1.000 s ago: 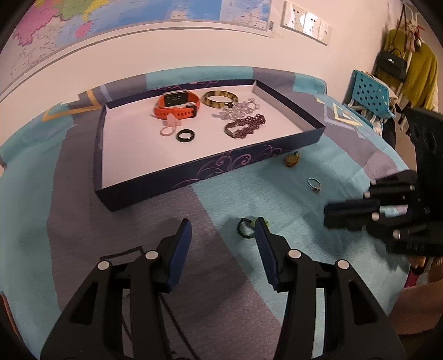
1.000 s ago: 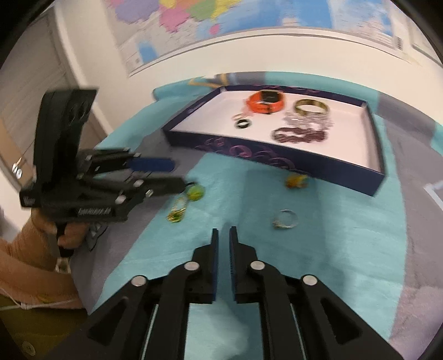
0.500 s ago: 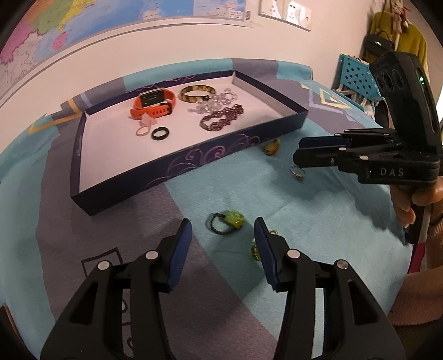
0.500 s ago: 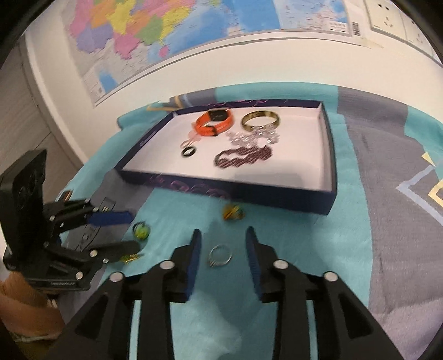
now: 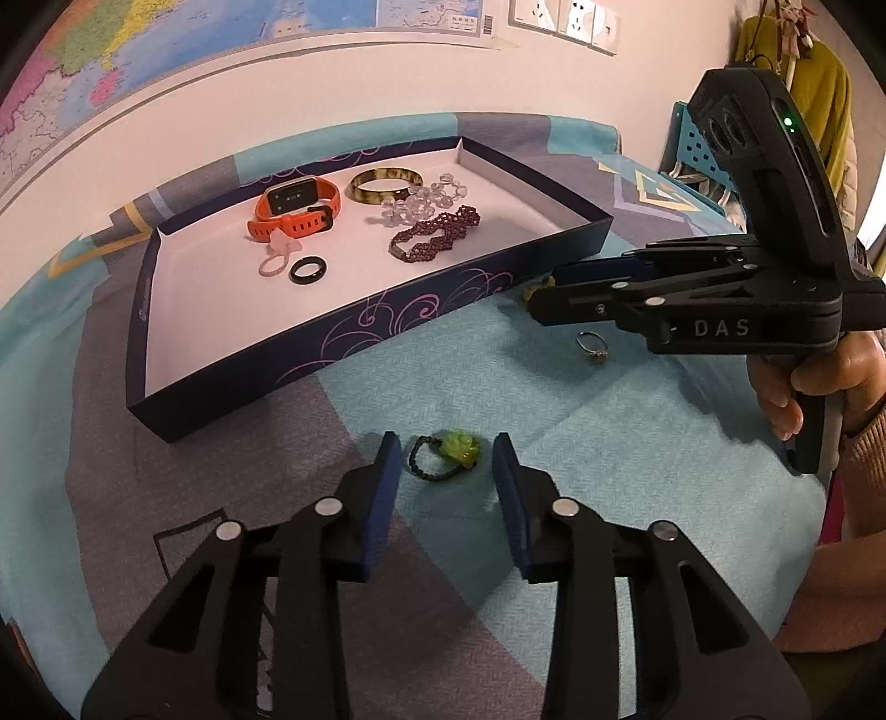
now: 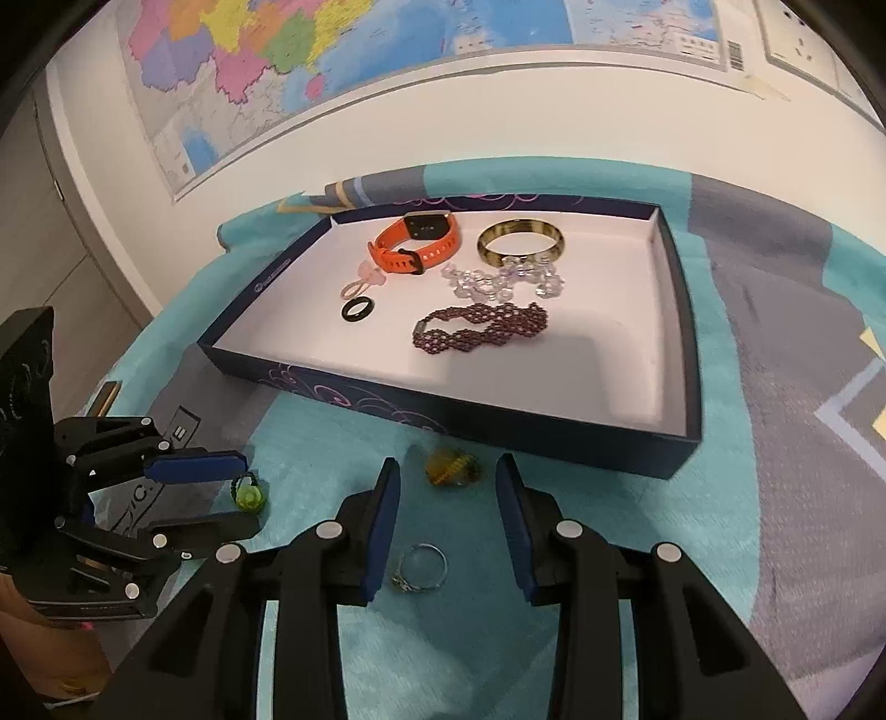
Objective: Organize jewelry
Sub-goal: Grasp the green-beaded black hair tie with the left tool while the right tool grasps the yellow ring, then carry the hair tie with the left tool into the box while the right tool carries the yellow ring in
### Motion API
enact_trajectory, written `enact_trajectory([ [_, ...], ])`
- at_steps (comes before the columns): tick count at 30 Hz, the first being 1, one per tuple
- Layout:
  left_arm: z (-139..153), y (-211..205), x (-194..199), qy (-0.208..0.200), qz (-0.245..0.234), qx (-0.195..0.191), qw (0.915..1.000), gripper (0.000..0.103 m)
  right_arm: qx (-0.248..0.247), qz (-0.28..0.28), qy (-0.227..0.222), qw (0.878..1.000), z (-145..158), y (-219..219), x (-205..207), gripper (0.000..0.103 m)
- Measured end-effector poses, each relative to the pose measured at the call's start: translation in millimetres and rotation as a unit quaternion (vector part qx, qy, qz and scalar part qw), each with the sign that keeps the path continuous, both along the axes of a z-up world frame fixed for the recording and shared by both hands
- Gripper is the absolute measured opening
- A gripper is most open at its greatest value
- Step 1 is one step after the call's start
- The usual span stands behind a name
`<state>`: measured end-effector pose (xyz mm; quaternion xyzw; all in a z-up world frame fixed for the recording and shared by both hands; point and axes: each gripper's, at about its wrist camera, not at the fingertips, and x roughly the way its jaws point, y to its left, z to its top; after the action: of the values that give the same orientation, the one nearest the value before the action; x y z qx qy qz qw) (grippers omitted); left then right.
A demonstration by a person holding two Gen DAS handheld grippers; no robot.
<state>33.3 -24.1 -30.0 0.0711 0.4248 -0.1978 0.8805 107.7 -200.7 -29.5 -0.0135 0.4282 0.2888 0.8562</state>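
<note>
A green-stone ring on a black cord (image 5: 457,451) lies on the cloth between the fingers of my left gripper (image 5: 446,443). Its jaws are closing, and the pads stand clear of the ring. My right gripper (image 6: 447,465) is open, with an amber-yellow piece (image 6: 451,469) just ahead between its fingertips. A silver ring (image 6: 422,567) lies on the cloth further back between its fingers. The dark blue tray (image 5: 387,327) holds an orange watch (image 5: 296,207), a bangle (image 5: 385,185), a clear bead bracelet (image 5: 421,202), a purple bead bracelet (image 5: 434,232), a black ring (image 5: 309,270) and a pink ring (image 5: 277,257).
A teal and grey patterned cloth (image 6: 609,554) covers the surface. The tray's right half (image 6: 620,354) is bare white. A wall with a map (image 6: 332,50) rises behind the tray. A blue chair (image 5: 692,149) and hanging clothes (image 5: 819,99) stand at the far right.
My right gripper went from shut to open and moved towards the tray, passing over the silver ring. My left fingers drew closer together, and the green ring now lies between them.
</note>
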Motion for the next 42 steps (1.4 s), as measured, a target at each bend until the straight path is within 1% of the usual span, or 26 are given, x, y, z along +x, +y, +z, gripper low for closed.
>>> enact_trajectory([
  [1,0,0,0,0.000,-0.001,-0.001,1.0000,0.026,-0.004,0.001,-0.002,1.000,0,2,1,0.034],
  [3,0,1,-1,0.000,-0.002,-0.005,1.0000,0.026,-0.013,0.002,-0.004,1.000,0,4,2,0.027],
  [6,0,1,-2,-0.001,-0.003,-0.005,1.0000,0.026,-0.023,0.004,-0.009,1.000,0,7,2,0.020],
  [9,0,1,-3,-0.002,-0.001,-0.006,1.0000,0.026,-0.023,0.007,-0.010,1.000,0,7,2,0.017],
  [12,1,2,-3,-0.002,0.002,-0.010,0.9999,0.025,-0.024,0.009,-0.014,1.000,1,8,1,0.017],
  [18,2,4,-4,-0.003,0.007,-0.017,0.9998,0.025,-0.011,0.009,-0.020,1.000,5,4,-4,0.017],
  [20,4,7,-4,-0.004,0.010,-0.022,0.9997,0.023,-0.007,0.009,-0.021,1.000,7,1,-7,0.017],
  [29,14,13,-5,-0.016,0.017,-0.034,0.9991,0.023,0.017,0.005,-0.035,0.999,22,-9,-16,0.017],
  [42,31,19,-5,-0.040,0.028,-0.041,0.9980,0.023,0.029,0.005,-0.051,0.998,36,-11,-17,0.017],
])
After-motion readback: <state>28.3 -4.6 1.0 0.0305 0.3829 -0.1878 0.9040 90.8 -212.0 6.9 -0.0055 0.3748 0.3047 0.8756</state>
